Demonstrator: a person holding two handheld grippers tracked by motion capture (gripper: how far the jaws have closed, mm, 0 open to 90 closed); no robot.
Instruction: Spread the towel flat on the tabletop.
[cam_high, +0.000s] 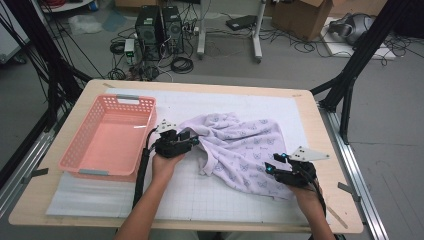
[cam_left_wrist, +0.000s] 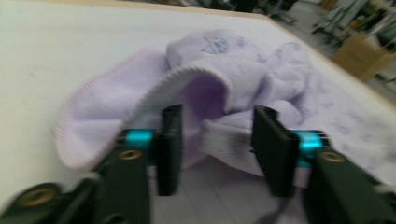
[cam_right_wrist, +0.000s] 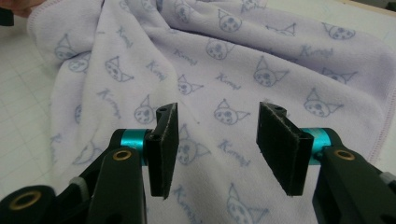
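Between the parted jaws of the left claw (cam_left_wrist: 217, 149), low in its own view, a rolled hem of the lilac towel (cam_high: 240, 147) sits ungripped; the right claw (cam_right_wrist: 219, 149) hovers half open over flat cloth, holding nothing. Centre frame in the high view, the towel lies rumpled beside the pink basket (cam_high: 80, 150). Best to bite only the hem's edge, then draw it taut.
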